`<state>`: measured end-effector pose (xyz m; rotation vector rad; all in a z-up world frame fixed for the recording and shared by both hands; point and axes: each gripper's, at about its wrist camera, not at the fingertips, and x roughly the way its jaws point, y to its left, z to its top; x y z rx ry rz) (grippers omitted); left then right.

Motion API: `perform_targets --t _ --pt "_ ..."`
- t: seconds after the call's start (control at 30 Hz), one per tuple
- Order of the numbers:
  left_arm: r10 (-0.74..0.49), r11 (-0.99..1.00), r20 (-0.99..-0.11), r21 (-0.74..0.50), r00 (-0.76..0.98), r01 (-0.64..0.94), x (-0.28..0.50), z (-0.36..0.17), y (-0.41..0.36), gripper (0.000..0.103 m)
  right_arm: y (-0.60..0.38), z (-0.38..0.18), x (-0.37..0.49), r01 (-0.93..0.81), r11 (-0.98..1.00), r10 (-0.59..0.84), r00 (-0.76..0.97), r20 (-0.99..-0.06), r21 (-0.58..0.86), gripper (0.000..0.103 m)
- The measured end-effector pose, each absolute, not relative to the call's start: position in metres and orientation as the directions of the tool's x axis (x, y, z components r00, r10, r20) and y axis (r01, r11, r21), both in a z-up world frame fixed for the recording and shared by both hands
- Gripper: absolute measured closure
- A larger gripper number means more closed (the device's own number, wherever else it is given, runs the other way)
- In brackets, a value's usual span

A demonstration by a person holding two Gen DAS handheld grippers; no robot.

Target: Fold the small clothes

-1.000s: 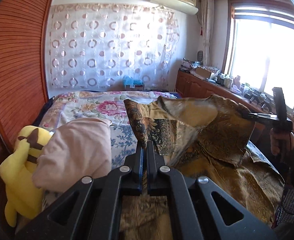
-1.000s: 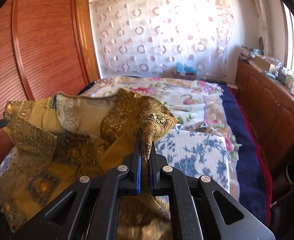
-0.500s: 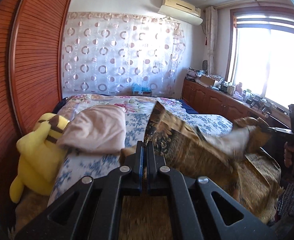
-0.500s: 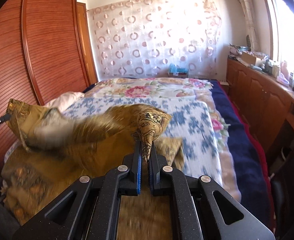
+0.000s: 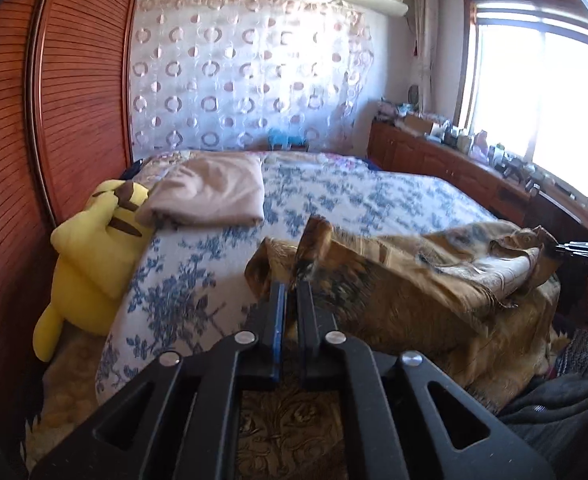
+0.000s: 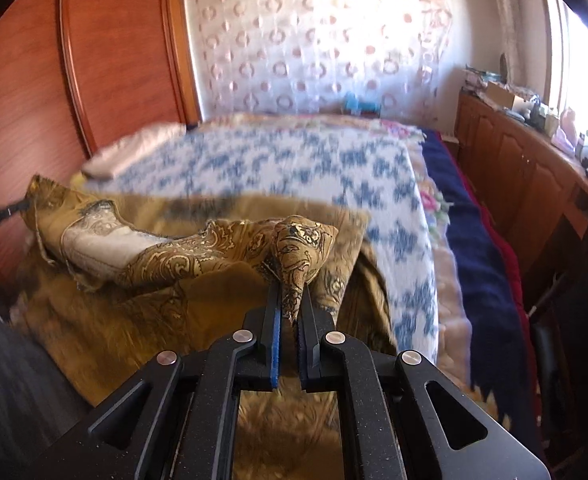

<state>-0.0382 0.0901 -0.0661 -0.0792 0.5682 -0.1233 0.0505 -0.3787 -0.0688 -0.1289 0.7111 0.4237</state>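
The garment, a gold paisley piece, lies bunched at the bed's near edge, its upper layer doubled back toward the person and still raised off the layer beneath.

The left gripper pinches one corner of it, though its jaws are just starting to part with cloth still between them. The right gripper is clenched on the opposite corner, a peak of fabric standing up from its pads.

The fold looks about halfway laid. The risk from here is unevenness: if the left corner slips free while the right one is still pulled, the folded edge will skew and the slippery cloth may slump into a heap instead of lying flat. The garment also hangs partly over the near edge, so a loose release could let it slide off toward the floor.

A folded pink cloth and a yellow plush sit near the bed's far left side, well apart from the work.
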Motion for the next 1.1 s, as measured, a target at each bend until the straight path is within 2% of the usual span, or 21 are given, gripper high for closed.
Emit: perform_targets --t 0.13,0.17,0.2,0.27,0.37,0.6,0.83,1.1 --pt "-0.127 0.991 -0.522 -0.1 0.843 0.088 -0.043 -0.065 0.093 0.084 -0.38 -0.079 0.05 -0.407 0.914 0.306 0.673 -0.673 0.008 0.094" --pt "-0.114 0.993 -0.511 -0.094 0.852 0.077 -0.045 -0.062 0.095 0.08 -0.382 -0.078 0.049 -0.402 0.915 0.3 0.678 -0.672 0.002 0.088" --pt "-0.104 0.994 -0.506 -0.086 0.856 0.07 -0.046 -0.06 0.097 0.079 -0.382 -0.075 0.048 -0.393 0.919 0.286 0.689 -0.666 -0.011 0.073" --pt "-0.103 0.994 -0.505 -0.079 0.857 0.073 -0.043 -0.055 0.099 0.075 -0.384 -0.069 0.046 -0.377 0.926 0.274 0.712 -0.647 -0.023 0.052" --pt "-0.1 0.995 -0.507 -0.076 0.856 0.071 -0.036 -0.049 0.1 0.067 -0.388 -0.052 0.048 -0.367 0.93 0.289 0.743 -0.603 -0.007 0.049" --pt "-0.122 0.993 -0.57 -0.076 0.812 0.095 0.005 -0.051 0.098 0.058 -0.386 -0.036 0.076 -0.335 0.941 0.255 0.787 -0.561 -0.042 0.031" --pt "-0.155 0.987 -0.647 -0.064 0.747 0.149 0.053 -0.059 0.088 0.058 -0.384 -0.059 0.13 -0.343 0.939 0.264 0.735 -0.624 -0.006 0.028" --pt "-0.133 0.989 -0.729 -0.05 0.672 0.141 0.08 -0.087 0.087 0.058 -0.379 -0.089 0.167 -0.352 0.936 0.255 0.659 -0.708 0.009 0.028"
